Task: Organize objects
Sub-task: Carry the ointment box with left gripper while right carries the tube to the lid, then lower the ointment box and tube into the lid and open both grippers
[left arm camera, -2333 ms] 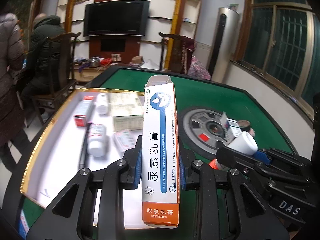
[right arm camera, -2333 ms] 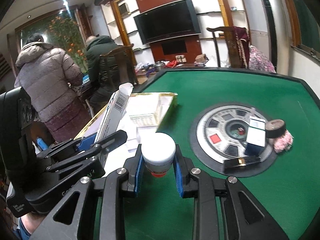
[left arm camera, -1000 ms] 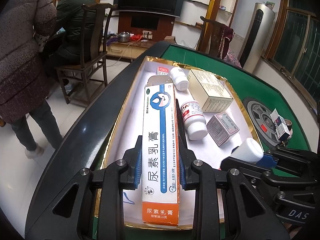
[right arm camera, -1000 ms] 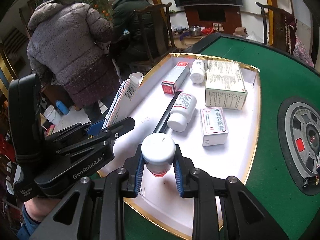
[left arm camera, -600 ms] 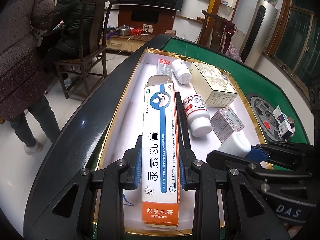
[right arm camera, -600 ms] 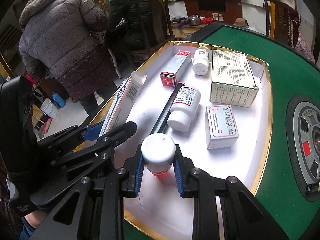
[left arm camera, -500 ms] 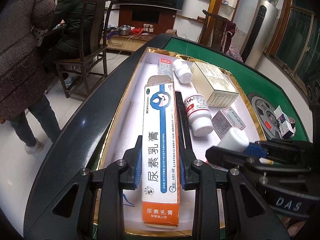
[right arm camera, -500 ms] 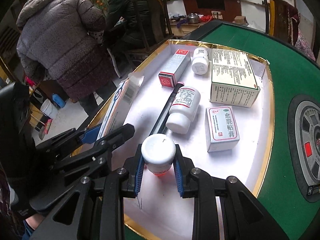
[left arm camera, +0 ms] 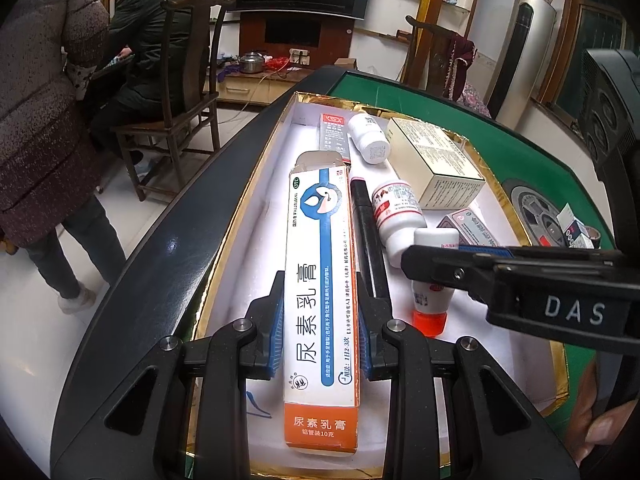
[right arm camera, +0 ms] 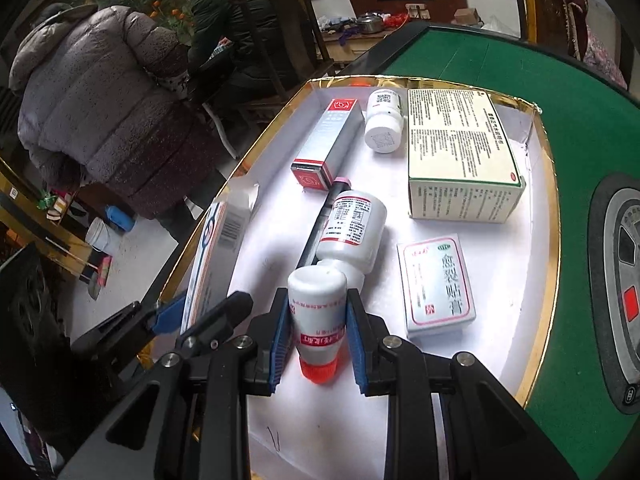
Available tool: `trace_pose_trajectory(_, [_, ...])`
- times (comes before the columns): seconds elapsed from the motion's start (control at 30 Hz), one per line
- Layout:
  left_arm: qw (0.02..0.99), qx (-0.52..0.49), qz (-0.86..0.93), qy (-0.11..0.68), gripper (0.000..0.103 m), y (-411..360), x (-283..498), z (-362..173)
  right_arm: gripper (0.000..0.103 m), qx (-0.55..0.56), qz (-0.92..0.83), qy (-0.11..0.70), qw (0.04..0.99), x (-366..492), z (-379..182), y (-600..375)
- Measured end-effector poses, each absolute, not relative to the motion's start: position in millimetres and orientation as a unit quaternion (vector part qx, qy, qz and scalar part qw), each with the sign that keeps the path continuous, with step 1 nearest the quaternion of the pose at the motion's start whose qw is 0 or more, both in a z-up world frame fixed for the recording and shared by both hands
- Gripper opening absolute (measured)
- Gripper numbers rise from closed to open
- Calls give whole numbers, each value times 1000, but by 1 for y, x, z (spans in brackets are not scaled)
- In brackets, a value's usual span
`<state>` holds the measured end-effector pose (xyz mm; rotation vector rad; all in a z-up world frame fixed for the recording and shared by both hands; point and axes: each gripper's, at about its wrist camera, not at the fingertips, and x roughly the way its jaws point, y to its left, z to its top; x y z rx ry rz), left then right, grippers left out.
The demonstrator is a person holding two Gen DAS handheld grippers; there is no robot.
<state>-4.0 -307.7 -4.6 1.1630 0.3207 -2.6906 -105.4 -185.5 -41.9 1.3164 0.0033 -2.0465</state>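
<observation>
My left gripper (left arm camera: 320, 312) is shut on a long white, blue and orange ointment box (left arm camera: 322, 280), held low over the left side of a white tray with a gold rim (left arm camera: 224, 240). My right gripper (right arm camera: 318, 322) is shut on a small white bottle with an orange cap (right arm camera: 318, 312), tilted cap-down, its cap at the tray floor; it also shows in the left wrist view (left arm camera: 430, 280). The ointment box shows at the left of the right wrist view (right arm camera: 212, 256).
In the tray (right arm camera: 540, 240) lie a large white bottle (right arm camera: 352, 228), a black pen (right arm camera: 320, 220), a silver-red box (right arm camera: 328, 140), a small bottle (right arm camera: 384, 120), a big cream box (right arm camera: 460, 152) and a pink-edged box (right arm camera: 438, 284). Green table (right arm camera: 580, 80) to the right; two people at left.
Both grippers have come lower over the tray's near end. The right gripper's bottle has tipped from upright to cap-down and now reaches the tray floor beside the ointment box.
</observation>
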Motion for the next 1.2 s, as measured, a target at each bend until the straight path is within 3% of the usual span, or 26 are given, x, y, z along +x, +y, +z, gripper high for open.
trace_pose_trajectory(0.53, [107,393,-909,88,28,-306,-7,-9,27,530,-782,-17,327,-130,-49,-190])
trace_pose_trajectory(1.2, [91,402,-905,108,31,-304,-13,-14,27,497,-800,-39,335,-118,-18,-170])
